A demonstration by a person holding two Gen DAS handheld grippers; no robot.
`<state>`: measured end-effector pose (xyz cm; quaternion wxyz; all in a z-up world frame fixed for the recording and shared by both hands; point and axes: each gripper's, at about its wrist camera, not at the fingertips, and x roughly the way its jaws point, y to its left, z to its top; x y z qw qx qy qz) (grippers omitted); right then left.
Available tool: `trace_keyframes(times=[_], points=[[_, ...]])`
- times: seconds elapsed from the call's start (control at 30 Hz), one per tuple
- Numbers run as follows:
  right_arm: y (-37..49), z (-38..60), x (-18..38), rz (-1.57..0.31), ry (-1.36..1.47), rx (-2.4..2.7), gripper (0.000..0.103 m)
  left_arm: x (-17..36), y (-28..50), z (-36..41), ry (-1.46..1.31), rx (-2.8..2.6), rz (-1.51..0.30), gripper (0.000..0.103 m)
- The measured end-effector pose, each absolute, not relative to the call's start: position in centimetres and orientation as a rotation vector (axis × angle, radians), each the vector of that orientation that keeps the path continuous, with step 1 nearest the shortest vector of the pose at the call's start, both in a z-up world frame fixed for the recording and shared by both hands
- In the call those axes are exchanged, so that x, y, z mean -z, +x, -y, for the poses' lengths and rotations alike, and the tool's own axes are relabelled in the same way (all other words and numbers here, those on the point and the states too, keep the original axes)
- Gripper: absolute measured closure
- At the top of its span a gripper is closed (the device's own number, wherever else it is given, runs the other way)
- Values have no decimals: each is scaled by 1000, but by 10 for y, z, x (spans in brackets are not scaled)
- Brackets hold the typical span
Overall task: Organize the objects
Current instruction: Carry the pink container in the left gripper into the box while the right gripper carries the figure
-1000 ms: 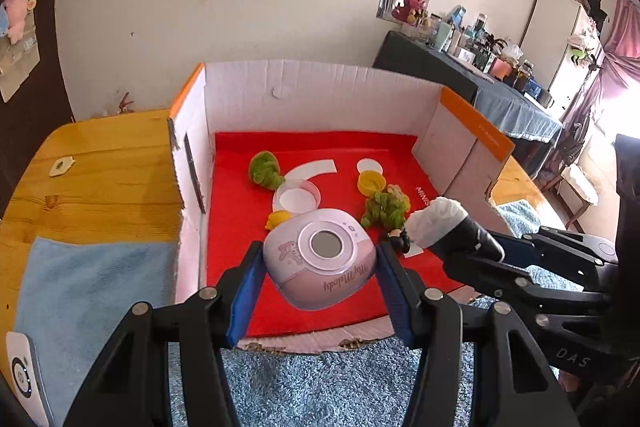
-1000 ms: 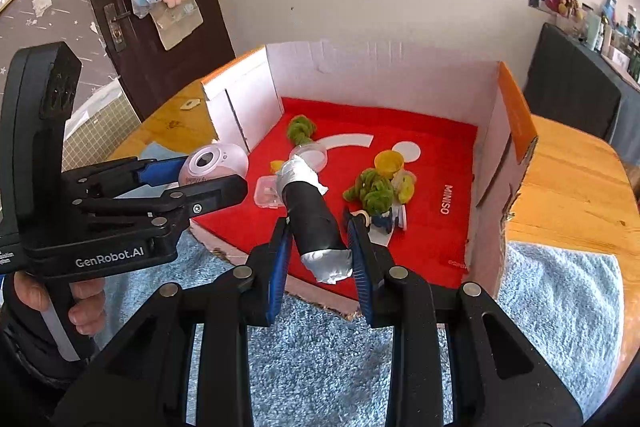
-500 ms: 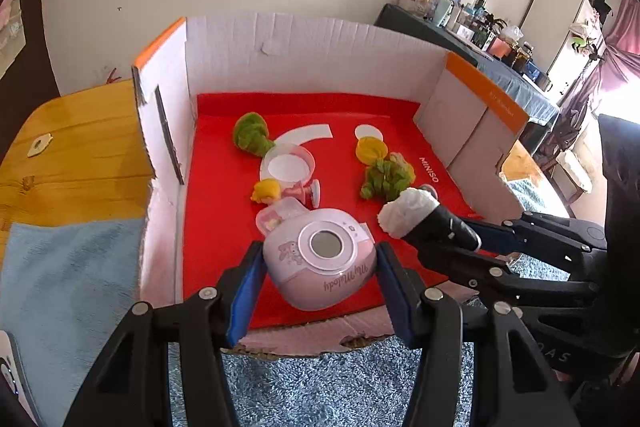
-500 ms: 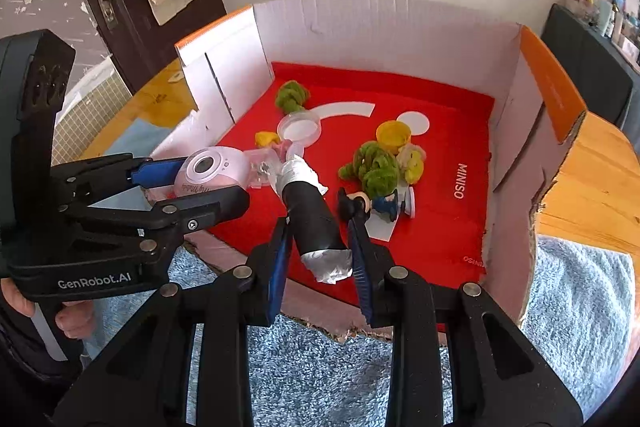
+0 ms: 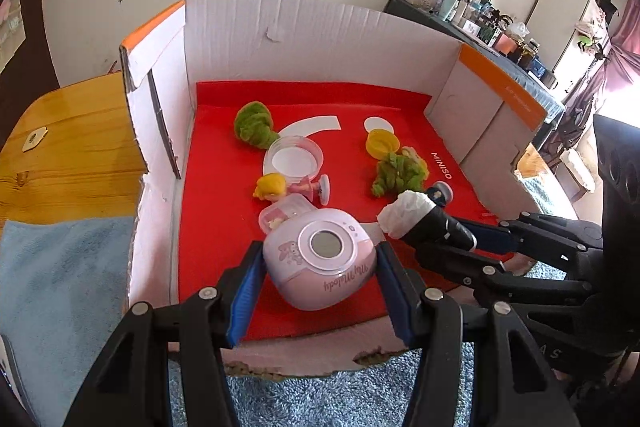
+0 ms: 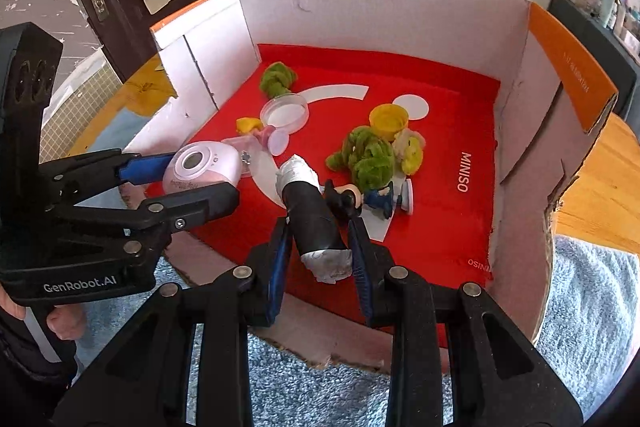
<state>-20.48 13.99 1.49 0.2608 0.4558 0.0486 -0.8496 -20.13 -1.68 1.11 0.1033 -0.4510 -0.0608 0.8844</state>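
Note:
My left gripper (image 5: 318, 267) is shut on a pink rounded gadget (image 5: 320, 263) with a round screen, held just over the near part of the red-floored cardboard box (image 5: 304, 39). The same gadget (image 6: 202, 169) shows at the left of the right wrist view. My right gripper (image 6: 318, 247) is shut on a black cylinder with white-wrapped ends (image 6: 310, 219), also over the box's near edge. In the left wrist view that cylinder (image 5: 424, 223) pokes in from the right. Inside the box lie green fuzzy clumps (image 5: 254, 125), a clear round lid (image 5: 294, 159), a yellow cap (image 5: 382, 143) and small figurines (image 5: 292, 189).
The box stands on a blue fluffy mat (image 6: 592, 299) over a wooden table (image 5: 68, 143). A light blue cloth (image 5: 60, 275) lies left of the box. A blue-dressed figurine (image 6: 380, 197) lies close to the cylinder's tip. A hand (image 6: 60, 319) holds the left gripper's handle.
Both grippers have sunk and tilted down towards the box, each keeping its grip. The box floor and its toys now fill more of both views.

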Motion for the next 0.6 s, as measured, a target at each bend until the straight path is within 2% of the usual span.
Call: trace_keyframes(times=[0.6], points=[[-221, -148, -8, -107, 1235, 2374, 75, 0, -220, 16, -1337, -2621, 175, 46]])
